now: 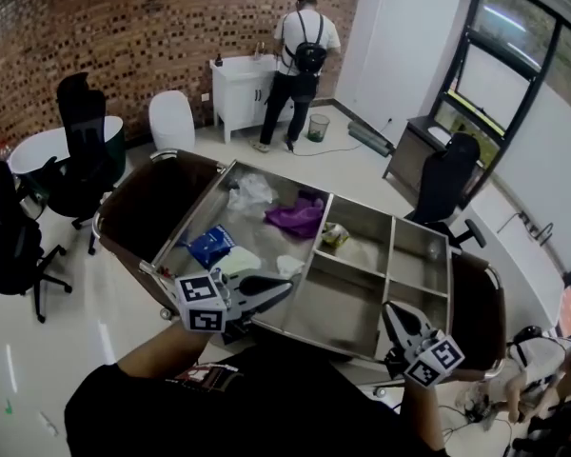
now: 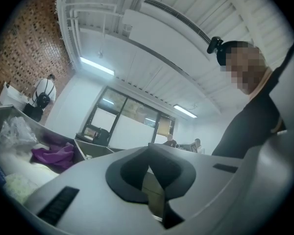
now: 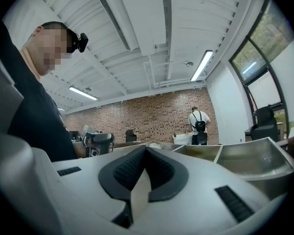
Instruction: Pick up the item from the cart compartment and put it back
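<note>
Jaws on my left gripper [image 1: 284, 287] are pressed together with nothing between them; its own view shows the dark pads meeting at the tip. It hovers over the near edge of the cart's [image 1: 192, 217] large left compartment, tilted upward. Everything I could pick lies in that compartment, and nothing is held. A blue packet [image 1: 209, 246] sits toward the left wall, a pale bundle [image 1: 240, 260] is just beside it, and a small white piece [image 1: 288, 266] lies close to the gripper's tip. Further back I see a crumpled clear bag [image 1: 250, 193] and a purple cloth [image 1: 298, 217] against the divider. In the next compartment to the right, a small yellowish item [image 1: 334, 237] rests at the far end. I cannot tell which of these is the one meant. My right gripper [image 1: 392, 312] hangs by the cart's near right corner, well apart from all of them, with its jaws also closed on nothing. Beyond the cart, a person with a backpack [image 1: 302, 55] stands at a white cabinet [image 1: 238, 89] by the brick wall.
</note>
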`<state>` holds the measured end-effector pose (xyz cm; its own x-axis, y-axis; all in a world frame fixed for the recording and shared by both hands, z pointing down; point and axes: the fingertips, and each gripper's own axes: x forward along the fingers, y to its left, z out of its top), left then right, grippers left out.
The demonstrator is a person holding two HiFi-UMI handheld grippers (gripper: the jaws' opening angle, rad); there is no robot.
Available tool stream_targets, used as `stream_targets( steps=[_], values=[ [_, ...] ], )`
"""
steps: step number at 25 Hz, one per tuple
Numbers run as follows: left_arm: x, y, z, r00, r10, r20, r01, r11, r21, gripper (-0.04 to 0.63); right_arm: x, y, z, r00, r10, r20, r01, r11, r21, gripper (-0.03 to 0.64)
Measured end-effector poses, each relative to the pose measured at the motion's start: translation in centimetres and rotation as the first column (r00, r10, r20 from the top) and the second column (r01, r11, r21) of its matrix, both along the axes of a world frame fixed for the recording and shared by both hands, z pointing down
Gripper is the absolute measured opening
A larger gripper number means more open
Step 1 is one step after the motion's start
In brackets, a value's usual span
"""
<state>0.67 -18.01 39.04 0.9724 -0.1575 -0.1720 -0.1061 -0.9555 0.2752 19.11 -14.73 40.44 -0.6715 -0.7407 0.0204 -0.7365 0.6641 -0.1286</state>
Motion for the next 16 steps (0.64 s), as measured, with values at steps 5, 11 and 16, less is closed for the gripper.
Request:
stream_targets(
  steps=[5, 11, 16],
  values=[
    [0.47, 0.34, 0.02, 1.000, 0.023, 0.006, -0.023, 1.000, 0.003, -0.003, 0.14, 0.34, -0.12, 1.000, 0.003, -0.004, -0.003, 1.000, 0.004, -0.015],
    [0.54, 0.56, 0.19, 0.999, 0.037, 0.007, -0.037, 0.999, -0.001, -0.004, -0.09, 0.56, -0.20, 1.000, -0.001, -0.012, 0.001, 1.000, 0.006, -0.015],
    [0.43, 0.51, 0.60, 0.999, 0.037, 0.008, -0.037, 0.999, -0.007, -0.004, -0.34, 0.68, -0.10, 1.000, -0.008, -0.015, 0.008, 1.000, 0.011, -0.015]
  ],
)
